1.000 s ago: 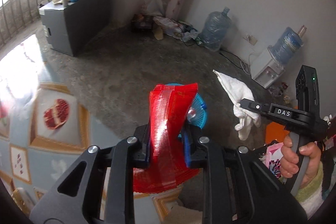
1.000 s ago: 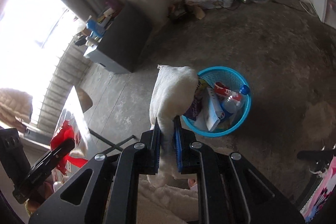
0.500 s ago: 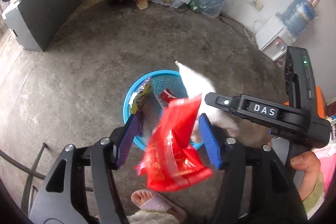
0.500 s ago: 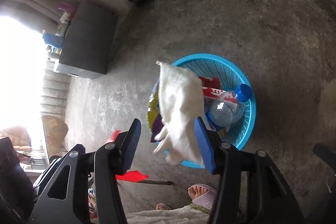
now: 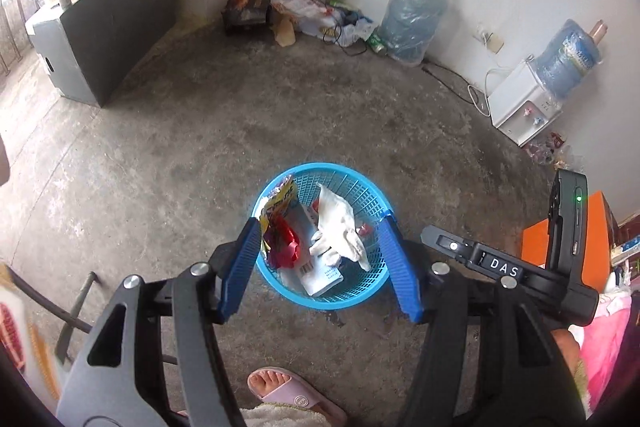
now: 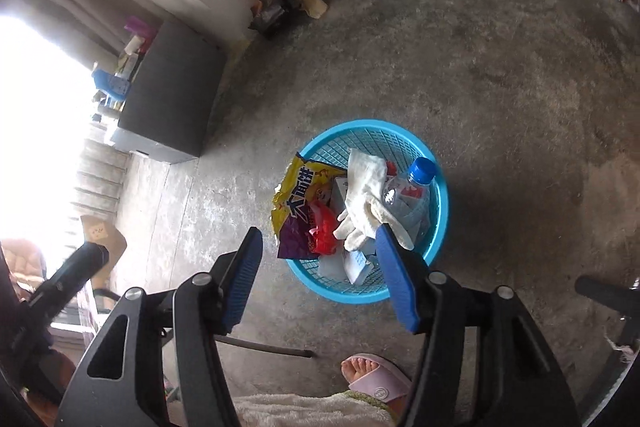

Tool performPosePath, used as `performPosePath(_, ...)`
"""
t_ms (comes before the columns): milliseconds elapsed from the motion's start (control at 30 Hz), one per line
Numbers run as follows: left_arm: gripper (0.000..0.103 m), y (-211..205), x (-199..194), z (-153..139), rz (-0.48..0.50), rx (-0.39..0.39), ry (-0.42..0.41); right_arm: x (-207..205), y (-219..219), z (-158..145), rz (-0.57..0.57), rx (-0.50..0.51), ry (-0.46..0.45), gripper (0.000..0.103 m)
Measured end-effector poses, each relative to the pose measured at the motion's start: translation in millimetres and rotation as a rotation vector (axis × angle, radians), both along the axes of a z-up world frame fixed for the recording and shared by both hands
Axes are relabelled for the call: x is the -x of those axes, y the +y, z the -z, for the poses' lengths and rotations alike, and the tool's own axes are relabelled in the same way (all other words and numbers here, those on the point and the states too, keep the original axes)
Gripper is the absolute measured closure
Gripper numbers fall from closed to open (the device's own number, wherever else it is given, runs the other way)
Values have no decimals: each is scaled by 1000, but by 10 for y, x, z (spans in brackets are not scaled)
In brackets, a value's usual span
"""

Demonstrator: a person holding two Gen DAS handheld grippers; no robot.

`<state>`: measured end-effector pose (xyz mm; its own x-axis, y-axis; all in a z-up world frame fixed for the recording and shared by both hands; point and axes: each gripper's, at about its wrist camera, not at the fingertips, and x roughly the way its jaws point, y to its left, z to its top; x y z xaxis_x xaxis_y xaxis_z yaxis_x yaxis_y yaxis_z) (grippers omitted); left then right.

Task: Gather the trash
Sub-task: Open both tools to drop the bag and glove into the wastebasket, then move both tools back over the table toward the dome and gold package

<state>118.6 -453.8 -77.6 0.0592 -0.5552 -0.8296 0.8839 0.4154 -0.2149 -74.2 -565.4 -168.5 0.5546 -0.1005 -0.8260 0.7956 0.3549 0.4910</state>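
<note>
Left wrist view is showing a crumpled red wrapper [image 5: 282,241] and a limp white glove [image 5: 338,227] lying in the blue mesh basket [image 5: 360,297] on the concrete floor [image 5: 280,115], alongside a yellow snack bag [image 6: 298,195], a clear bottle [image 6: 408,193] with a blue cap, and a white carton [image 5: 320,269]. The left gripper [image 5: 320,267] is hanging above the basket, jaws having just been opening, nothing between them. The right gripper [image 6: 320,275] is doing likewise, the glove lying just beyond its right finger.
</note>
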Motion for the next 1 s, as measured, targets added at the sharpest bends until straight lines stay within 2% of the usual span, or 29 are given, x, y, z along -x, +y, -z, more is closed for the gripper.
performPosePath(133,44,292,-14,-366,-10,41,-49,-27,269,-375,-83,61,-5,38)
performPosePath(267,40,747,156,-749,-49,98,-103,-76,554,-697,-175,96,-29,36)
performPosePath(400,36,1143,239,-1017,-88,127,-138,-160,837,-943,-261,123,-56,36)
performPosePath(600,32,1816,363,-1454,-157,140,-204,-296,1311,-1273,-388,165,-105,27)
performPosePath(833,26,2540,391,-1629,-287,152,-231,-490,1813,-1543,-512,197,-145,26)
performPosePath(1000,24,2996,340,-1645,-372,144,-245,-619,2170,-1652,-589,206,-165,26)
